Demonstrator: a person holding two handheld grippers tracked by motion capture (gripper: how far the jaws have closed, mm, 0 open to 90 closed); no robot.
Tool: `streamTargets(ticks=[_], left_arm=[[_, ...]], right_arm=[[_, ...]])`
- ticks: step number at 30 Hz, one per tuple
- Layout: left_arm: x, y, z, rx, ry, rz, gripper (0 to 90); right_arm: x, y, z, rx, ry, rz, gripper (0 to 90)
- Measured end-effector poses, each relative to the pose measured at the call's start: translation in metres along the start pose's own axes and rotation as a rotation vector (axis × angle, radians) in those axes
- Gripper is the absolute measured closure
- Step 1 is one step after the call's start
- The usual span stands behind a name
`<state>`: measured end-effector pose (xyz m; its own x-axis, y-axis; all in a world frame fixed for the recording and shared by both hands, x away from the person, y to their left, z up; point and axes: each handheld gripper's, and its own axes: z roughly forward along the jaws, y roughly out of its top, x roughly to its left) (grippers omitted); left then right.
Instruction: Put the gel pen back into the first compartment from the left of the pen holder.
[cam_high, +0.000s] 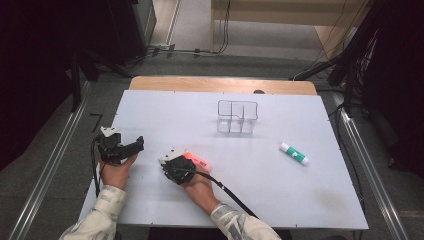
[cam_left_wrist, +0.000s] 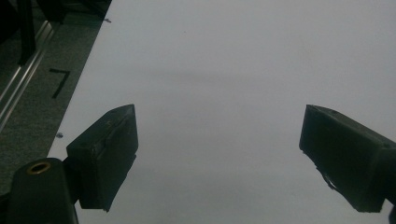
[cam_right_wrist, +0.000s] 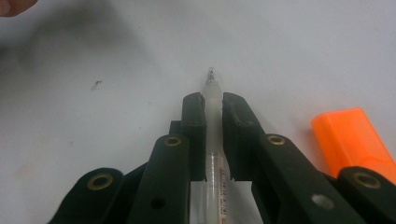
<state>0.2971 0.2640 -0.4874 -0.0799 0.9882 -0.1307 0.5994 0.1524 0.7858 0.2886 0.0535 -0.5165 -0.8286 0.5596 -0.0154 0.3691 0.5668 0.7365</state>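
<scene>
So we've got the right hand-held gripper (cam_right_wrist: 213, 105) pinched on a clear pen (cam_right_wrist: 212, 84), jaws pressed against the barrel from both sides with the tip poking out past them. The pen's long axis runs straight along the jaws, so wherever we point the hand, that's where the tip goes.

An orange highlighter (cam_right_wrist: 351, 135) lies on the white surface (cam_high: 280, 185) right beside that gripper. The clear organizer (cam_high: 237, 117) stands well ahead of the right hand (cam_high: 197, 186) and a bit to its right, and our guess is the pen ends up there, so it would need tipping upright first. A glue stick (cam_high: 293, 153) lies off to the far right.

The left hand-held gripper (cam_high: 125, 147) sits near the left edge, jaws spread wide over bare surface, farther from the organizer than the right one.
</scene>
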Motion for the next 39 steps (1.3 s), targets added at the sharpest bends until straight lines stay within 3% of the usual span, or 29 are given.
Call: streamTargets(ticks=[26,39], left_arm=[[0.0,0.0,0.0,0.002,0.001,-0.004,12.0],[0.0,0.0,0.001,0.004,0.006,-0.004,12.0]], right_arm=[[-0.011,0.01,-0.025,-0.041,0.036,0.044,78.7],[-0.036,0.022,-0.054,-0.084,0.027,0.067,78.7]])
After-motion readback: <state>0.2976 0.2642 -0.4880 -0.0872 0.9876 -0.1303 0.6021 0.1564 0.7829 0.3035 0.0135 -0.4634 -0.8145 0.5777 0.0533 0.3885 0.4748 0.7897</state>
